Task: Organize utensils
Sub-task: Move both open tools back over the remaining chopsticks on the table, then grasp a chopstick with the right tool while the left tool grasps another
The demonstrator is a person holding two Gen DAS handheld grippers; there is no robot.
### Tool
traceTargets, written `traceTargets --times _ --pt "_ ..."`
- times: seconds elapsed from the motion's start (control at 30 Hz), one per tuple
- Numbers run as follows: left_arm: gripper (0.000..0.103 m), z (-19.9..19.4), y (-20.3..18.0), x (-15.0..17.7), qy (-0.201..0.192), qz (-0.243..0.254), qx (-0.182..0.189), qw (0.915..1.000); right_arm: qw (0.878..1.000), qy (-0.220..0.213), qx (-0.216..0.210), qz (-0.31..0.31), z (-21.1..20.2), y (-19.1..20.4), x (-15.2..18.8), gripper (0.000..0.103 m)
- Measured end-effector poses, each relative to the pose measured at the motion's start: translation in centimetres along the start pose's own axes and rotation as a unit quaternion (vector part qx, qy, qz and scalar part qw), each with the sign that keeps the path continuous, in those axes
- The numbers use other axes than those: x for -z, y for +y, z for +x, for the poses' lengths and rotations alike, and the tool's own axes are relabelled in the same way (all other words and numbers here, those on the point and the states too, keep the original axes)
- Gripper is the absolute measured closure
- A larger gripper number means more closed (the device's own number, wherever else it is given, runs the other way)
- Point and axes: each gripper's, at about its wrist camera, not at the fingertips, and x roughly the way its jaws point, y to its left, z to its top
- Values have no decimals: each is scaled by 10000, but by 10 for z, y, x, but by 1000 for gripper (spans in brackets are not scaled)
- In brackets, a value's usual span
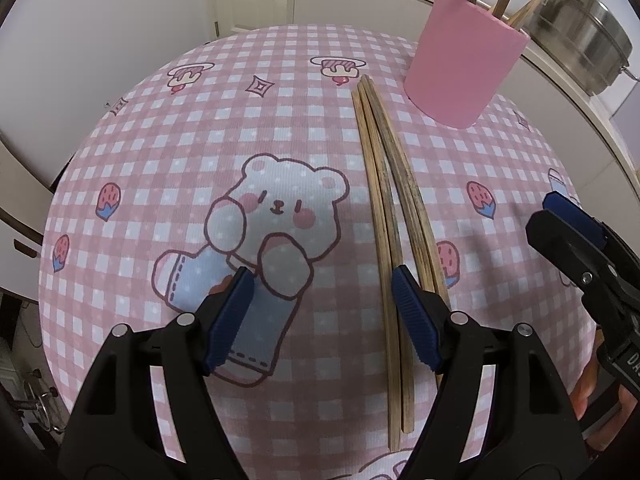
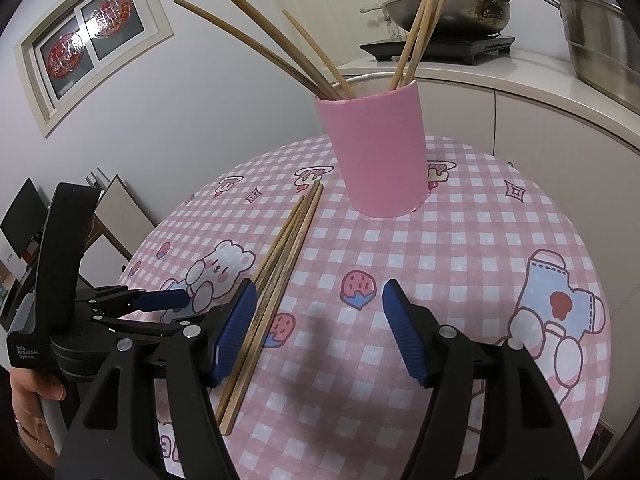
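Item: chopsticks [image 1: 394, 216], a loose bundle lying flat on the tabletop [image 1: 160, 128], far tips just short of the cup [image 1: 460, 68]; they lie together, so I judge one pinch could lift several. Item: cup, pink, upright, already holding sticks that fan out against its rim, hence my sorting target. My left tool [image 1: 320, 316] hangs over the bundle's near end, jaws apart, nothing clamped, one pad beside the sticks. My right tool [image 2: 320, 332] waits alongside, jaws likewise apart and empty.
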Motion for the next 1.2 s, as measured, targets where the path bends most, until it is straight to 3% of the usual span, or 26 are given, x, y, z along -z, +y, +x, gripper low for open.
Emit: traceTargets --times 0.4,0.5,0.57,0.87,1.2 --pt "29 6 3 -11 -63 40 -207 9998 9996 232 143 -45 13 2 -6 40" --pt "32 6 12 -9 -39 45 -794 9968 9985 427 279 -195 25 7 -8 40" --pt "32 7 26 -4 -46 -104 -525 9986 9973 571 352 -290 35 11 -10 40" --pt "32 0 37 5 -151 -159 -460 9987 9881 1074 824 -729 68 25 -14 42" --pt "32 -13 45 3 -309 -447 185 9984 9866 1139 857 -790 73 28 -21 42"
